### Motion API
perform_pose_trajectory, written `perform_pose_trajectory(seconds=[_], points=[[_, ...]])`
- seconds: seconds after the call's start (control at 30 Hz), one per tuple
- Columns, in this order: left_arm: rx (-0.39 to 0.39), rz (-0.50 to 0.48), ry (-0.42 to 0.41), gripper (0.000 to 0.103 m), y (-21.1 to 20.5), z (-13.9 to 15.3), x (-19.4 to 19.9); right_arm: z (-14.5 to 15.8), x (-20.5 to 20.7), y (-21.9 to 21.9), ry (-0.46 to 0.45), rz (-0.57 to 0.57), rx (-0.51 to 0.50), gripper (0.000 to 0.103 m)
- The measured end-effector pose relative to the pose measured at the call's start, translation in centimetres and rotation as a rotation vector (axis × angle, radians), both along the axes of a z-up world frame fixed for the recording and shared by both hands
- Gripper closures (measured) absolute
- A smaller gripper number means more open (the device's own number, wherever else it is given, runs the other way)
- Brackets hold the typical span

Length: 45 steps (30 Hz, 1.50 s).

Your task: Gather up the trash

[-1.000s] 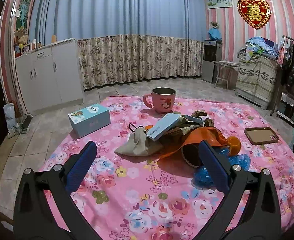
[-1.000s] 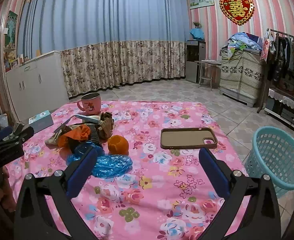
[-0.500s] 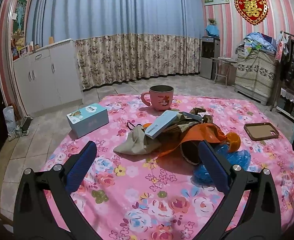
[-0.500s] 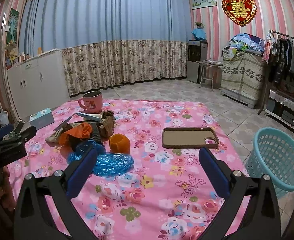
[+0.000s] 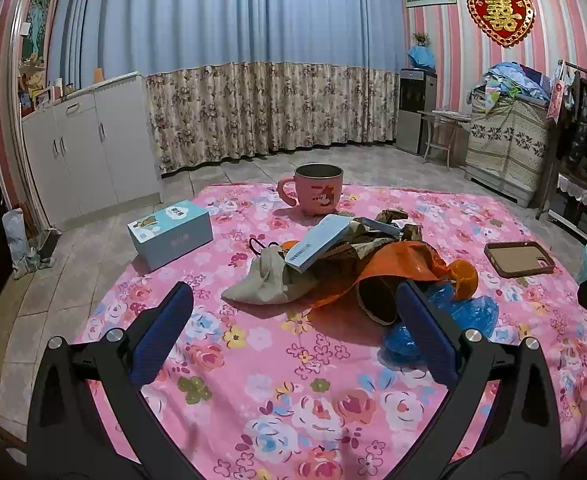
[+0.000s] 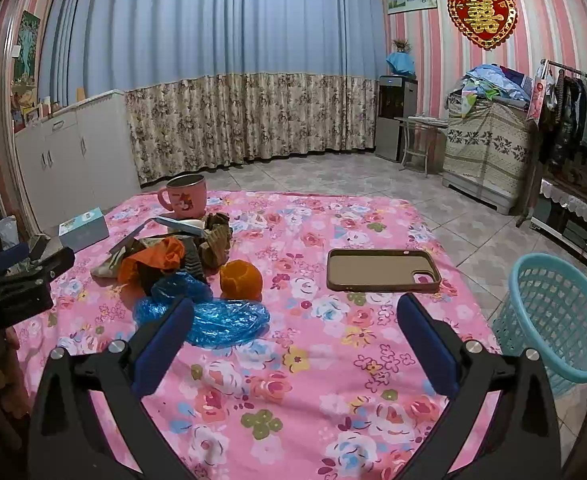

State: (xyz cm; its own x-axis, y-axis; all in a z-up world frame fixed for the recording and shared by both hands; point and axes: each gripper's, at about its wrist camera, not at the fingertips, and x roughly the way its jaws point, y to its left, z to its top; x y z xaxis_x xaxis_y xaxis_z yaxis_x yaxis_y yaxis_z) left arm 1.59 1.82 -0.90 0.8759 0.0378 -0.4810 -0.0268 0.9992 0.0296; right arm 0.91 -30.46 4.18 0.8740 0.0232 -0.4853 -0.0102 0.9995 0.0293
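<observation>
A trash pile lies on the pink floral table: an orange plastic bag [image 5: 397,258], a beige cloth pouch [image 5: 267,284], a white-blue flat box [image 5: 319,242], brown crumpled paper [image 6: 215,238], orange peel [image 6: 240,278] and a blue plastic wrap [image 6: 221,320]. My left gripper [image 5: 293,332] is open and empty, just short of the pile. My right gripper [image 6: 293,336] is open and empty, with the blue wrap by its left finger. A light blue basket [image 6: 557,316] stands on the floor at the table's right.
A pink mug [image 5: 317,190], a light blue box [image 5: 171,232] and a brown phone case [image 6: 383,270] also lie on the table. White cabinets [image 5: 89,148] stand at the left, curtains behind, a clothes rack and covered furniture at the right.
Both views shifted only slightly; the left gripper drew a little closer to the pile. Both grippers stay open and nothing on the table moved.
</observation>
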Motion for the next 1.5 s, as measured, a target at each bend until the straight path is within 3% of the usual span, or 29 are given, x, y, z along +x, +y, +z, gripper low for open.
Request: perform_pose_trajectory(seconds=[1.5], points=[[0.011, -0.041, 0.019, 0.005, -0.45, -0.45, 0.07, 0.33, -0.01, 0.04, 0.003, 0.003, 0.009, 0.004]])
